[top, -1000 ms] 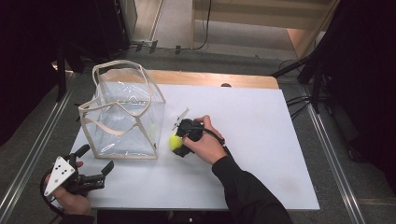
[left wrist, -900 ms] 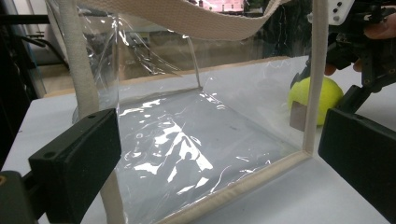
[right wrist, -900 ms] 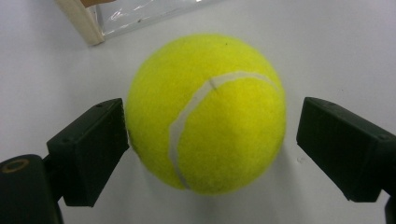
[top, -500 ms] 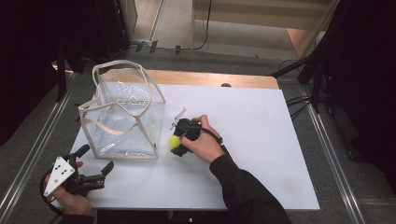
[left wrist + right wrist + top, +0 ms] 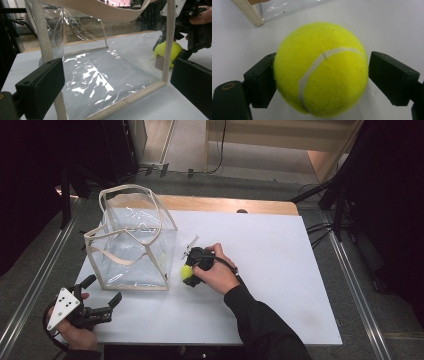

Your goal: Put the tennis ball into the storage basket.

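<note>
Jaws of my right gripper [image 5: 322, 75] just been closing around tennis ball [image 5: 321, 68], small gap remaining; ball light, fuzzy, springy — grip across middle.

Fuzzy yellow felt ball [image 5: 322, 70]. Shiny clear plastic bag [image 5: 131, 251], rough cloth edges. Smooth matt white table [image 5: 280, 270]. Black plastic jaws.

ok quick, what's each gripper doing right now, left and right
Left gripper: open, holding nothing, facing the clear bag.
Right gripper: jaws have just been closing around the tennis ball; left pad touches, a slight gap remains at the right pad.
</note>
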Demonstrator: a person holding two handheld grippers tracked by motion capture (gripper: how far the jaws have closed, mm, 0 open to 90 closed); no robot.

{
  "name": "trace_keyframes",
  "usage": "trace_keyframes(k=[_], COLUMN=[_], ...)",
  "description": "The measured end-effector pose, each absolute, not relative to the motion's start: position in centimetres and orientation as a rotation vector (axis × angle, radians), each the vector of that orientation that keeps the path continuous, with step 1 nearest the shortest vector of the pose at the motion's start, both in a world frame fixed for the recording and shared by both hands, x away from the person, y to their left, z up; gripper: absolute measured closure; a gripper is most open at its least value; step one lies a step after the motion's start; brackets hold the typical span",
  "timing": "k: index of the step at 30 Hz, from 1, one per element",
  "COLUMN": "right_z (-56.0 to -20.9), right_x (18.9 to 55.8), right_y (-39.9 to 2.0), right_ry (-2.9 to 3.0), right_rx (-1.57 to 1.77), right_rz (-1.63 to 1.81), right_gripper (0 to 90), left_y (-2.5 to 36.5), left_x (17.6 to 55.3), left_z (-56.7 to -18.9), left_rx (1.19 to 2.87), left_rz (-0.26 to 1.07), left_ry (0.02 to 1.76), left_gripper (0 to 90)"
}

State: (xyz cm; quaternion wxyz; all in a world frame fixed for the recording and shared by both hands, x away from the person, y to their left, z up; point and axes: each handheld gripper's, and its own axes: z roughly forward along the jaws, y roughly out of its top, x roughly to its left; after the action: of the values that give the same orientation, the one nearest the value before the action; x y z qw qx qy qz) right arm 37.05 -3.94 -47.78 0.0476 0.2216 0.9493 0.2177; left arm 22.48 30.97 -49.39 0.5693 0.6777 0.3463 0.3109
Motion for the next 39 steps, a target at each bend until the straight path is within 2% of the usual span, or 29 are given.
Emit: trace_keyframes(k=[15,20,39], right_z=[-48.12,-48.10,-47.42], right_x=[37.17,37.10,37.35], right_y=[-3.71,-3.55,-3.87], right_ry=[2.914,2.934,2.945], right_rx=[0.677,0.669,0.669], right_rz=[0.672,0.701,0.723], right_gripper=[14.2,22.9,23.5], left_y=[30.97,30.97,30.98], left_x=[22.50,22.50,22.52], left_z=[-49.40,-49.40,-49.40], left_rx=[1.587,1.588,1.587], left_rz=[0.729,0.730,0.728], left_ry=[0.810,0.811,0.811], left_gripper=[0.0,0.0,0.0])
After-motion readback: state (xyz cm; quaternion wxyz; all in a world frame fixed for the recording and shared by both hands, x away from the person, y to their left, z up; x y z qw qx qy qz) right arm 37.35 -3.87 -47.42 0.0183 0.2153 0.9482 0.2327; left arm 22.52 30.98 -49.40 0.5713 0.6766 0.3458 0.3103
